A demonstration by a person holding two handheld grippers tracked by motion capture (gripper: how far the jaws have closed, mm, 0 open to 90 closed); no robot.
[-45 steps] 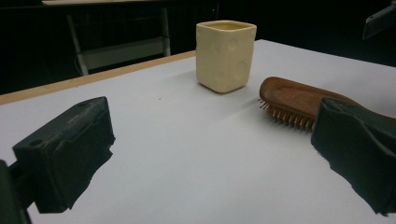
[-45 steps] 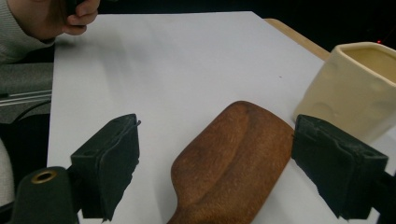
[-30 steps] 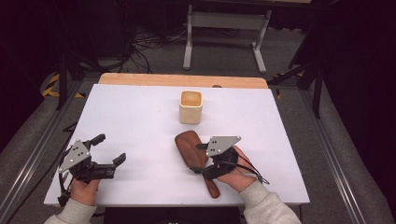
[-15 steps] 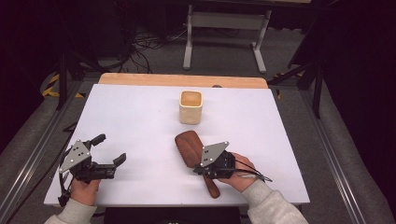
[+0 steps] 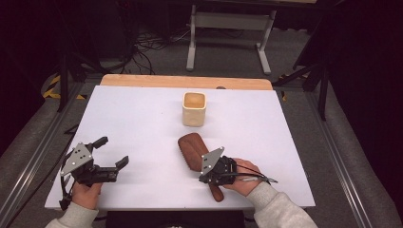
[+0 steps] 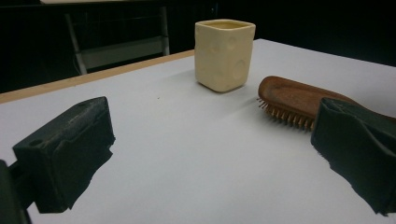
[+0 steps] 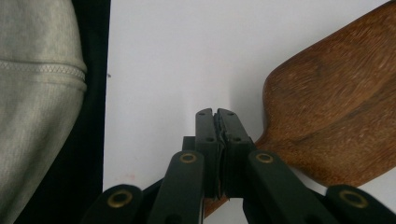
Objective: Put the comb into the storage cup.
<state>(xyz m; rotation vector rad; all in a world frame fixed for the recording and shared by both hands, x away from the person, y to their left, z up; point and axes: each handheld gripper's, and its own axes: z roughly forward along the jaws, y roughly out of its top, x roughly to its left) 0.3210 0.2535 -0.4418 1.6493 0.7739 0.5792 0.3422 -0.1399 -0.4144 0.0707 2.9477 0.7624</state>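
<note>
Right claw [image 5: 207,167] has just been closing and its jaws now stand pressed flat together, pad to pad. In the right gripper view the shut claw [image 7: 217,116] sits over the hairbrush [image 7: 327,116], the handle neck passing under the jaws; nothing visible between the pads, and I cannot tell whether the handle is pinched lower down. The hairbrush [image 5: 196,153] is dark brown wood, lying back up and bristles down on the white table [image 5: 142,123], toward the near right part of it. Its paddle head points away from the person, and the handle end pokes out near the table's front edge under the right hand [image 5: 244,178]. A grey sleeve [image 5: 278,211] comes in from the bottom; the same sleeve [image 7: 37,102] shows at the left of the right gripper view. Left claw [image 5: 114,152] is wide open with nothing in it, held low over the near left part of the table, well apart from the brush; left hand [image 5: 85,192] grips the tool body. In the left gripper view both black pads [image 6: 70,149] stand far apart, with bare table between them, and the brush [image 6: 299,100] shows its bristle row along the underside. Behind the brush, near the table's middle, stands a cream square cup [image 5: 194,109], upright, apart from the brush head; the cup [image 6: 225,53] has dimpled sides. A wooden strip [image 5: 185,81] runs along the far edge of the table.
</note>
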